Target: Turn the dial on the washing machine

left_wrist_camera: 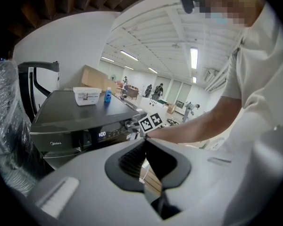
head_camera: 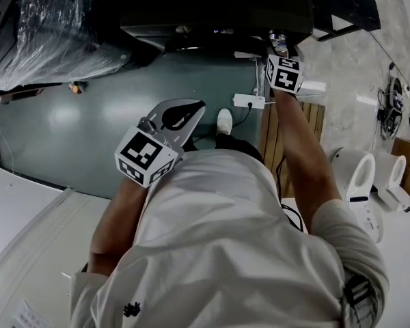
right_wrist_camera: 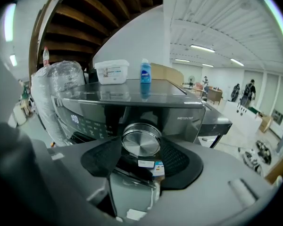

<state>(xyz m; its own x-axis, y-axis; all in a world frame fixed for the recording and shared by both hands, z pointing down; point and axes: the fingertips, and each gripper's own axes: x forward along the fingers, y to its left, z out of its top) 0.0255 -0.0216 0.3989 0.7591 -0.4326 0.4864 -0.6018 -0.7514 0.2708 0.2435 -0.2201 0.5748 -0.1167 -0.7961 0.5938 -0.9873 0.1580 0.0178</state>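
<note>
Grey-green floor [head_camera: 89, 135] and washing machine [right_wrist_camera: 132, 108], both loaded.

Carries on the machine's flat dark top a white tub [right_wrist_camera: 112, 72] and a blue bottle [right_wrist_camera: 145, 71], both upright and close together. Holds on the floor, by the machine's foot, a white power strip [head_camera: 249, 101] with its cord, and a white shoe [head_camera: 224, 121] planted just beside it. Left of the machine, bears a bulky bundle in clear plastic wrap [head_camera: 48, 26], with a small orange thing [head_camera: 74, 86] lying near it. Right of the strip, wooden slats [head_camera: 313, 115] laid flat. Gives way beyond them to pale marbled flooring [head_camera: 355, 53], with a white toilet bowl [head_camera: 352, 173] and a second bowl [head_camera: 396, 180] side by side.
</note>
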